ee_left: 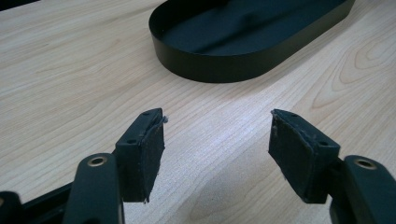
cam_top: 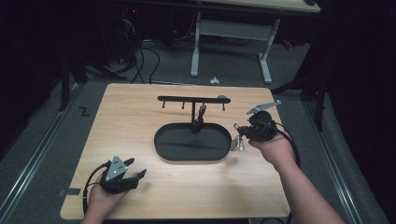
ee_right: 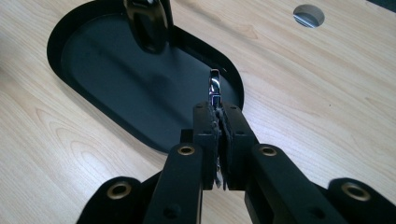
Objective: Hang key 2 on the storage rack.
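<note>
A black oval tray (cam_top: 164, 150) lies mid-table, and from it rises a thin post carrying a black hook bar (cam_top: 187, 99). A dark shiny item (cam_top: 199, 120) hangs from the bar above the tray (ee_right: 93, 60); the same dark item (ee_right: 147, 23) is seen up close in the right gripper view. My right gripper (cam_top: 239, 136) is just off the tray's right end, shut on a thin shiny metal piece (ee_right: 214, 88) that sticks out past its pads. The silvery piece (cam_top: 237, 144) dangles below the jaws. My left gripper (cam_top: 136, 175) rests near the front left edge, open and holding nothing (ee_left: 217, 119).
A round metal-lined hole (ee_right: 308, 15) sits in the wooden tabletop (cam_top: 121, 121) behind the hook bar. Beyond the table's far edge are a white desk frame (cam_top: 231, 46) and cables on the dark floor.
</note>
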Available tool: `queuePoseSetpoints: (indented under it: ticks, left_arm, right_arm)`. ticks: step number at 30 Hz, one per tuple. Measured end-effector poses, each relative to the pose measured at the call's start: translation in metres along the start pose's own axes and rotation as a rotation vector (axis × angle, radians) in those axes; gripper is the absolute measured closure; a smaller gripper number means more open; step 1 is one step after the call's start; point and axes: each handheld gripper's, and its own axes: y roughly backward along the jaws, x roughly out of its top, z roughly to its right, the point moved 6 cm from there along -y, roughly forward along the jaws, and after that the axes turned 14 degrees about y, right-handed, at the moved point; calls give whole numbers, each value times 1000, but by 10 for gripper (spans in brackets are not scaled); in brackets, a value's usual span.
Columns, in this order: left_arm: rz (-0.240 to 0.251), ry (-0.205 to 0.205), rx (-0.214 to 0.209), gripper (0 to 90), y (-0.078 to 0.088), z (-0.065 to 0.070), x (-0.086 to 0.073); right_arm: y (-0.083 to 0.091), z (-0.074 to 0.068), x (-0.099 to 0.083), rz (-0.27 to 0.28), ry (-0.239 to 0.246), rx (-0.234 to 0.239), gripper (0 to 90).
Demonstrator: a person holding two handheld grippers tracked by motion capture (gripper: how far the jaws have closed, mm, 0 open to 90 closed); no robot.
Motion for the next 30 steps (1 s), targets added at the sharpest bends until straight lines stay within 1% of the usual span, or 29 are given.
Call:
queuePoseSetpoints:
  ticks: [6, 12, 17, 19, 22, 23, 25, 28, 30]
  left_arm:
    - [-6, 0, 2, 362, 2, -1, -2]
    - [1, 10, 9, 361, 6, -3, -3]
    - [2, 13, 16, 360, 9, -5, -5]
    - [-1, 18, 19, 360, 10, -6, -6]
    - [-7, 19, 24, 361, 13, -7, -9]
    - [-6, 20, 28, 361, 14, -7, -9]
    - [-3, 20, 36, 361, 17, -8, -10]
    - [5, 28, 45, 361, 22, -10, -11]
    - [-2, 32, 48, 361, 24, -11, -13]
  right_arm:
    - [-1, 2, 14, -2, 1, -3, 864]
    - [-4, 1, 30, 9, 28, 2, 864]
    - [-6, 0, 39, 6, 38, 5, 864]
    - [-6, -1, 43, 11, 38, 7, 864]
    - [-6, -3, 50, 21, 48, 17, 863]
    - [-6, -3, 52, 25, 58, 14, 863]
    - [-5, -2, 58, 32, 62, 14, 863]
    - [-7, 1, 63, 28, 56, 15, 863]
    - [-10, 3, 64, 27, 42, 16, 863]
